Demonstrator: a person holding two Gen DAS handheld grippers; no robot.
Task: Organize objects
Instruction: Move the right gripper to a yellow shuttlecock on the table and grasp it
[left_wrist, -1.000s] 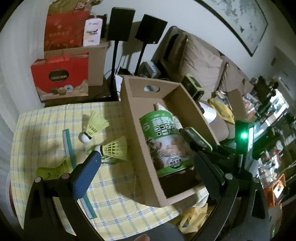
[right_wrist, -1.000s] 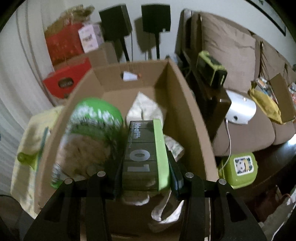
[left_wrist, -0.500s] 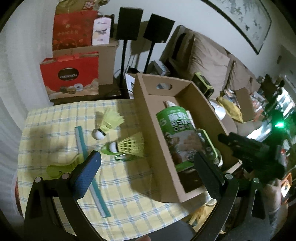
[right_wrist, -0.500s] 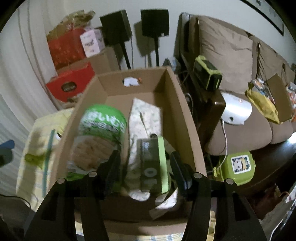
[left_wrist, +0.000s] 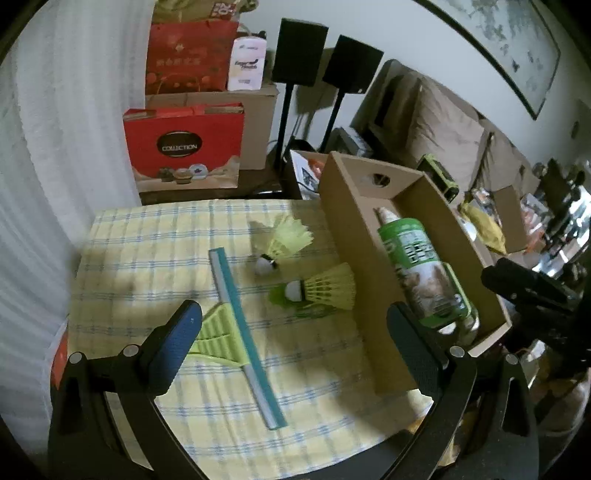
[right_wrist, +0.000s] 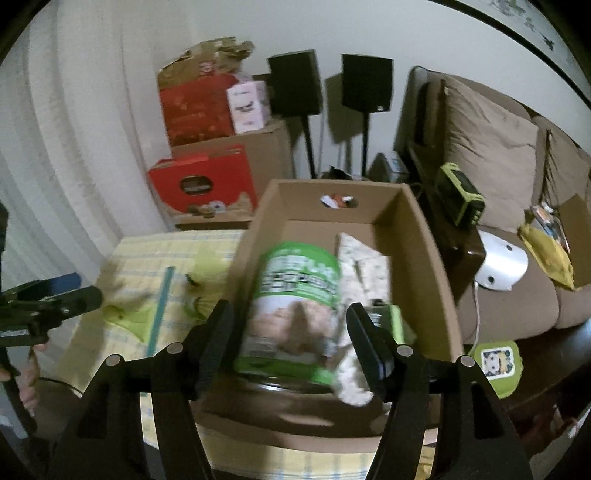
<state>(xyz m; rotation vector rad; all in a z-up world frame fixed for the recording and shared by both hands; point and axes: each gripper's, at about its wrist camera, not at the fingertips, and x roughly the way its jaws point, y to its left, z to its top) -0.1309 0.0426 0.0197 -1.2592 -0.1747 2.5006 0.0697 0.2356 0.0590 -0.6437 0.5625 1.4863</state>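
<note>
Right gripper (right_wrist: 291, 334) has let go of the green case (right_wrist: 391, 321), jaws opening and bare, above the cardboard box (right_wrist: 424, 266).
Case half hidden beside blurred can (right_wrist: 295, 306). Left gripper (left_wrist: 295, 345) spread, empty, over squeegee (left_wrist: 240, 332); shuttlecocks (left_wrist: 321, 291) on table (left_wrist: 147, 258).

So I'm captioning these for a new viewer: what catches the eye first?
The green snack canister lying in the open cardboard box at the table's right side. Then two yellow shuttlecocks and a teal-edged squeegee on the checked tablecloth beside it.
</note>
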